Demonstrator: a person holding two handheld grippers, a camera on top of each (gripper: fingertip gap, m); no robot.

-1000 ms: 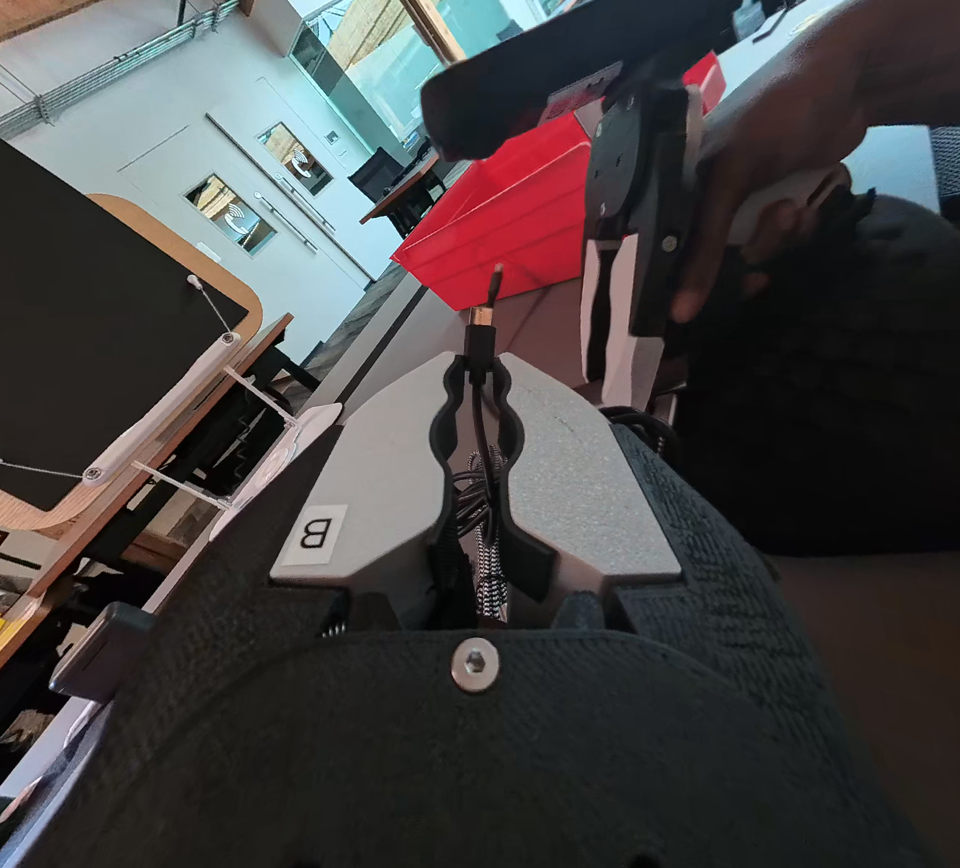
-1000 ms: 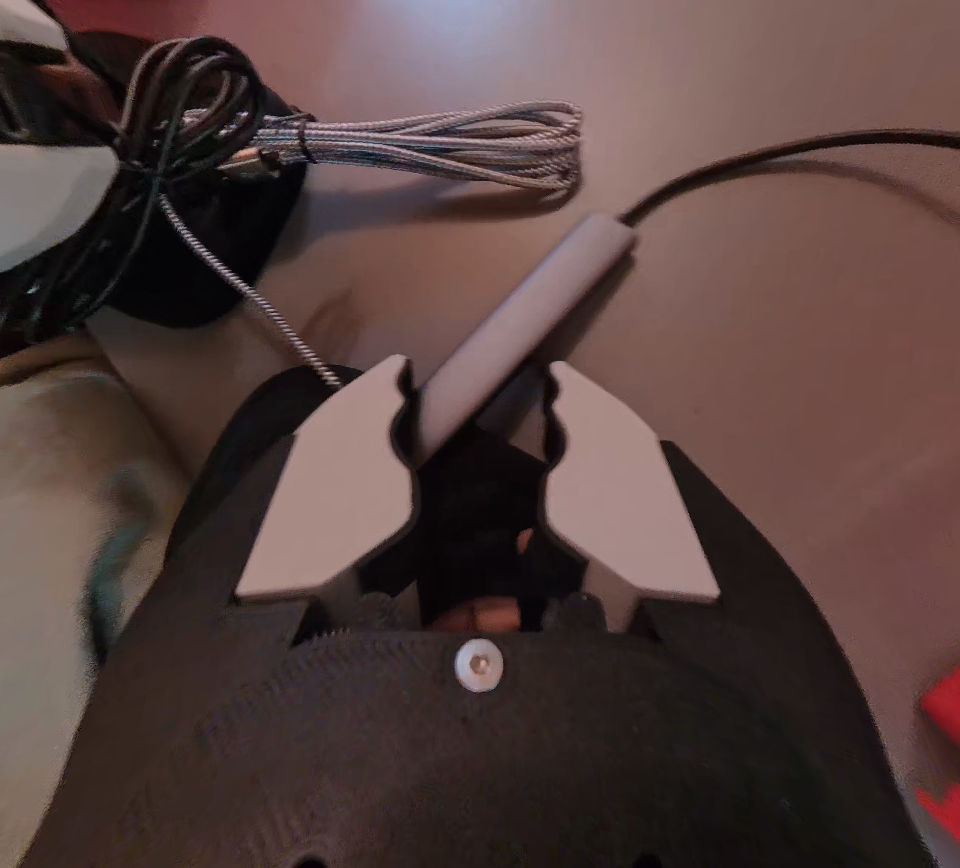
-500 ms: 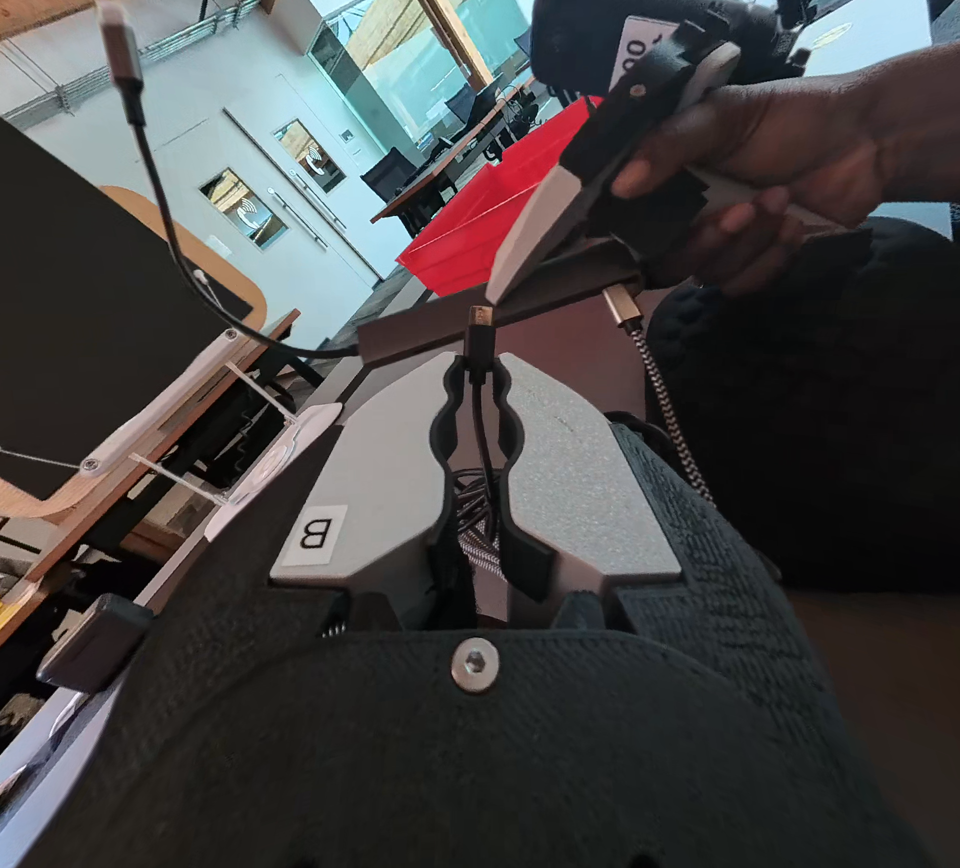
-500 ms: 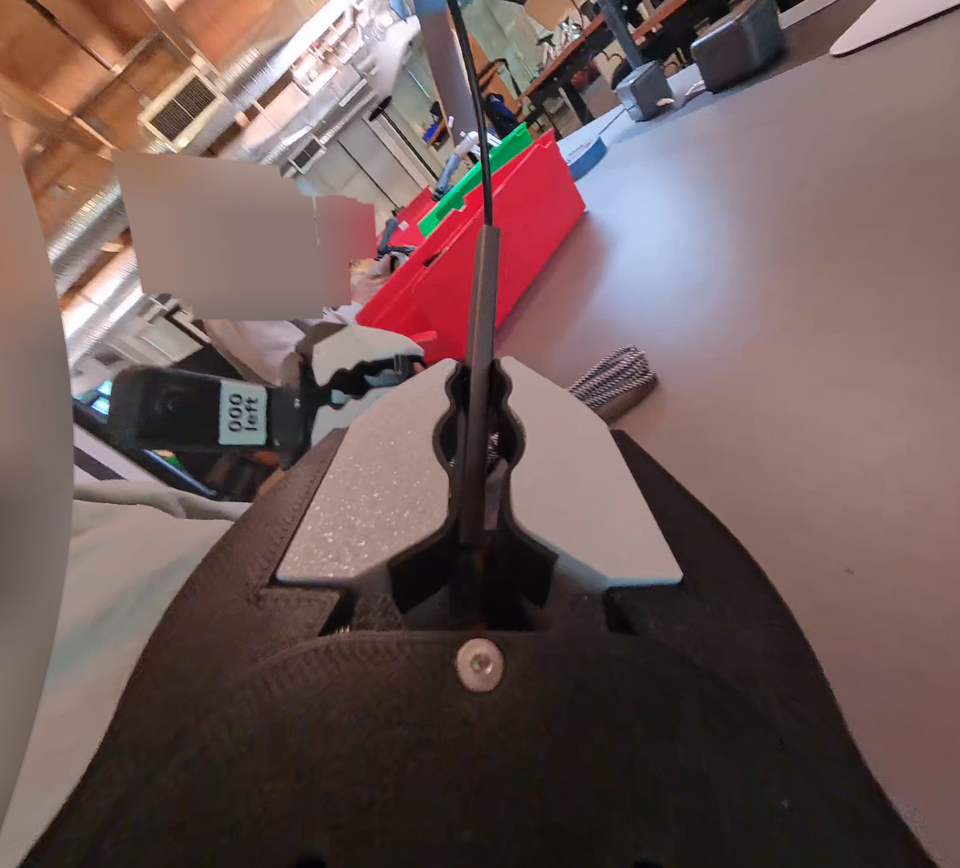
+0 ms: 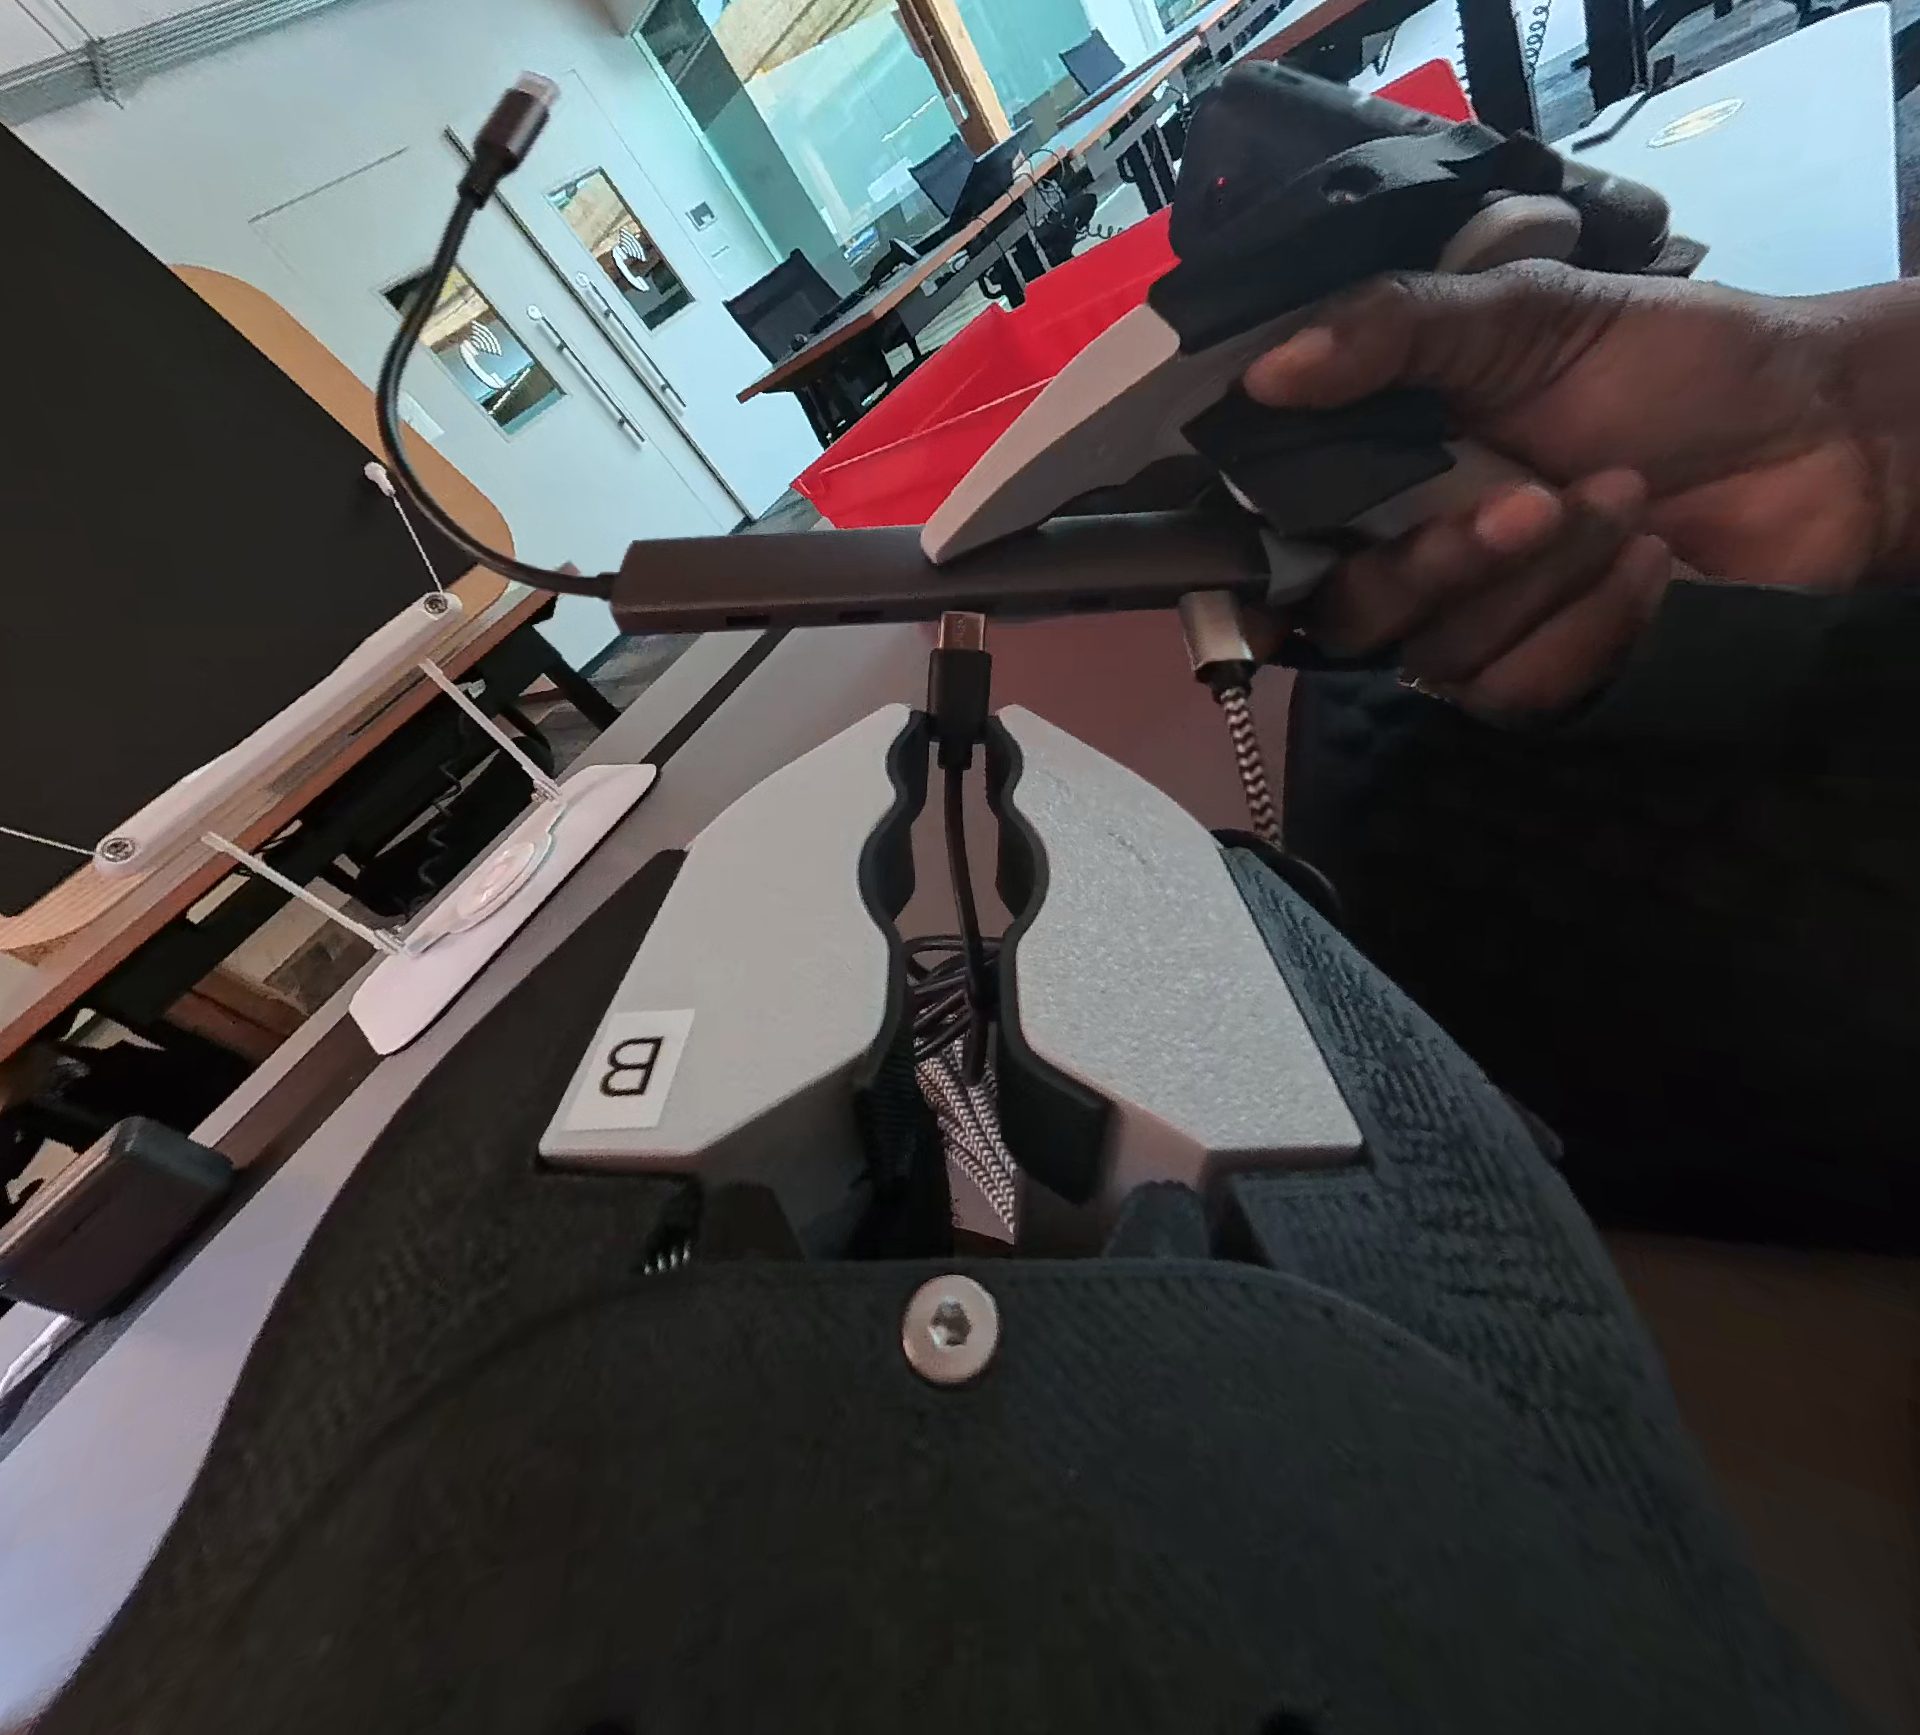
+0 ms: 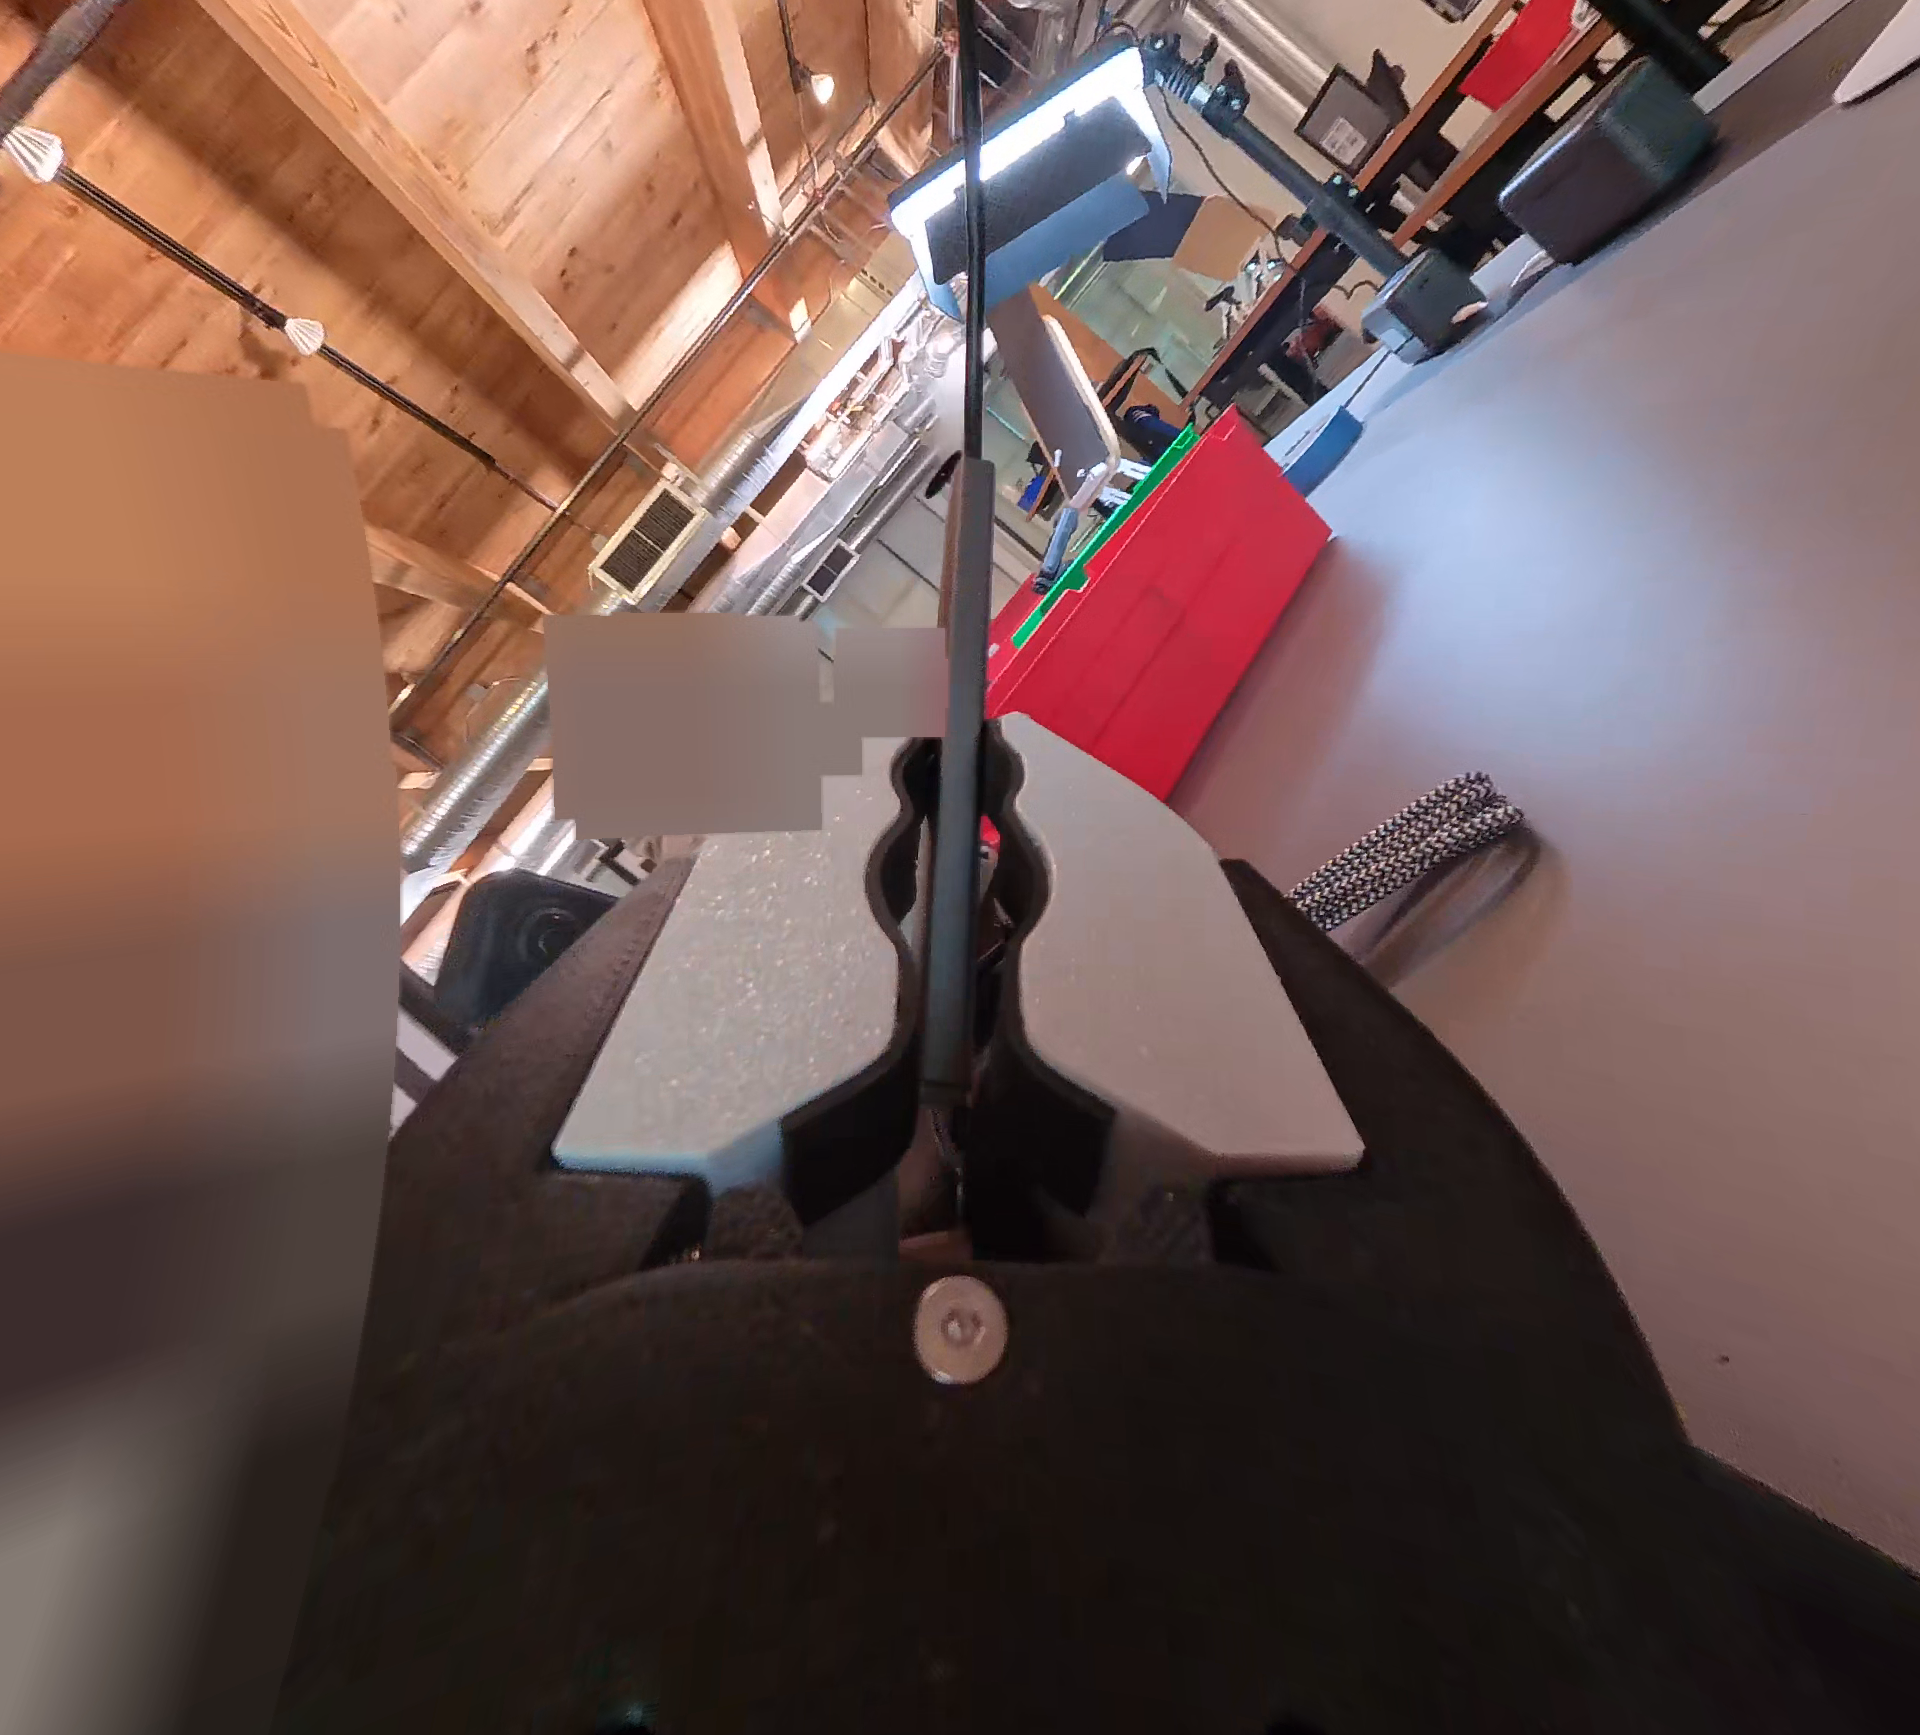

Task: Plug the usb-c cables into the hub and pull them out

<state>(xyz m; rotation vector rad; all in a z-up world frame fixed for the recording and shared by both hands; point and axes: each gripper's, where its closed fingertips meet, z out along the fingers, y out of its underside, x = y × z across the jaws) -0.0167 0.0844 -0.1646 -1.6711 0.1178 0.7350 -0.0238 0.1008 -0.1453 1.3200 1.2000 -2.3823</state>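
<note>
We are pinching a black usb-c cable [image 5: 958, 698] in our left gripper [image 5: 954, 735], which is wearing a lettered sticker [image 5: 620, 1069]; its plug is sitting just under the hub [image 5: 831, 589]. Our right gripper [image 6: 961, 750] is clamping that hub. Only the right view is showing the braided cable [image 6: 1413, 838] lying on the table [image 6: 1662, 646].

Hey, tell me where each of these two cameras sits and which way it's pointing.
Left wrist view: sits on the left hand-held gripper, looking forward and tilted upward across the table; shows its fingers shut on a black cable, plus the person's hand holding the right hand-held gripper.
Right wrist view: sits on the right hand-held gripper, aimed steeply toward the ceiling; shows its fingers shut on the hub.
Shared: the hub, the red bin and the braided cable.
</note>
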